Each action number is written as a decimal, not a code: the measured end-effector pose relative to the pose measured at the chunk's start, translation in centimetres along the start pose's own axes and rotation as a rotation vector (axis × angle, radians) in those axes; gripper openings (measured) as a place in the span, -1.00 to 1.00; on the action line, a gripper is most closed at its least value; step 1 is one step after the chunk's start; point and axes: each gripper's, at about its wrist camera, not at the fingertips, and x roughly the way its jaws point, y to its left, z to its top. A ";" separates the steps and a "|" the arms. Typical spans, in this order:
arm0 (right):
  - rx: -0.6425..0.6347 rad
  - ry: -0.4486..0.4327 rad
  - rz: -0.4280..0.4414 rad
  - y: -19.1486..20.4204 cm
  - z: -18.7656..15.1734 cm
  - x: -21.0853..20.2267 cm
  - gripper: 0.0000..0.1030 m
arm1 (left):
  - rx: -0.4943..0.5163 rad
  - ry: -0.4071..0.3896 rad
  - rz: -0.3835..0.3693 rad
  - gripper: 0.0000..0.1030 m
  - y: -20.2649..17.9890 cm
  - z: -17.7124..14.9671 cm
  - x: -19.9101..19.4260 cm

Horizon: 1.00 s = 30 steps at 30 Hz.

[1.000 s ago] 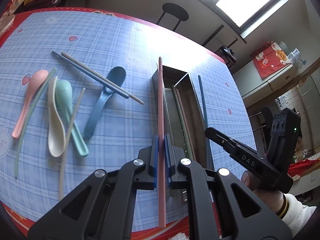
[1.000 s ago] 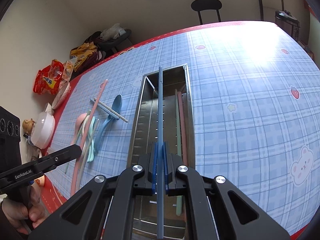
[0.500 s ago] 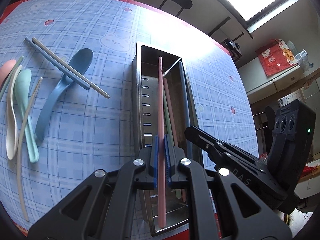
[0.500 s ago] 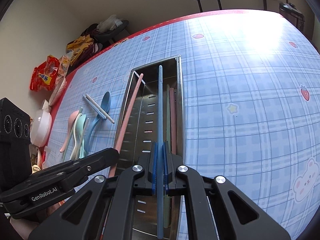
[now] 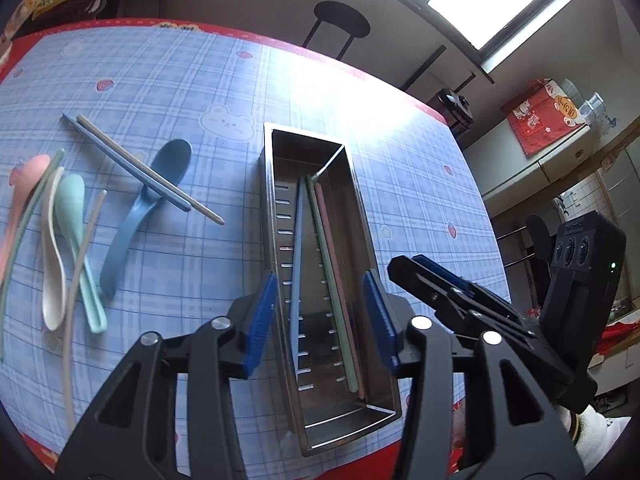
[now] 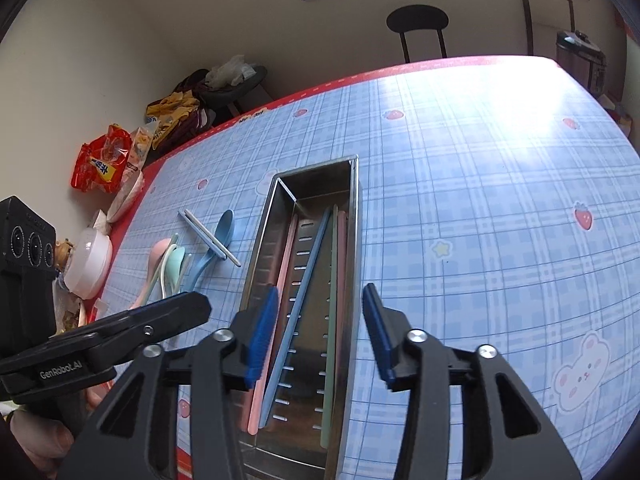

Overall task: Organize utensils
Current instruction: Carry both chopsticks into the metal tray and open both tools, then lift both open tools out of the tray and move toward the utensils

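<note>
A long steel utensil tray (image 5: 362, 240) (image 6: 354, 248) lies on the blue checked tablecloth. A blue chopstick (image 5: 296, 264) (image 6: 298, 312), a green one (image 5: 330, 276) (image 6: 331, 320) and pink ones (image 5: 340, 280) (image 6: 272, 320) lie inside it. My left gripper (image 5: 324, 320) is open and empty above the tray's near end. My right gripper (image 6: 320, 328) is open and empty above the same tray; it also shows in the left wrist view (image 5: 460, 296). Left of the tray lie a dark blue spoon (image 5: 144, 208), a chopstick pair (image 5: 140, 168), and pink (image 5: 24, 196), cream (image 5: 52, 248) and mint (image 5: 76, 236) spoons.
The table's red front edge (image 5: 360, 460) is close below the tray. A white bowl (image 6: 88, 260) and snack bags (image 6: 104, 160) sit at the table's left edge. A black stool (image 6: 418, 24) stands beyond the far edge.
Both grippers opened. The pink chopstick left the left gripper and the blue chopstick left the right gripper; both now lie in the tray. Both grippers have risen slightly.
</note>
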 end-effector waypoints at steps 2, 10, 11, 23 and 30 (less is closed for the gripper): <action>-0.029 -0.024 -0.010 0.3 -0.2 -0.8 0.27 | 0.035 -0.024 0.037 0.21 0.1 -0.3 -1.6; -0.142 -0.053 -0.022 3.1 -1.0 -2.2 0.89 | 0.105 -0.123 0.174 0.89 2.4 -1.9 -7.7; -0.152 -0.056 -0.030 3.6 -1.1 -2.3 0.89 | 0.099 -0.125 0.184 0.89 3.0 -2.3 -8.3; -0.201 0.003 -0.053 9.2 -3.2 -0.4 0.89 | 0.034 -0.151 0.296 0.89 13.0 -5.2 -12.8; -0.156 0.045 -0.073 12.5 -3.5 1.5 0.89 | 0.073 -0.133 0.258 0.89 17.6 -4.0 -14.2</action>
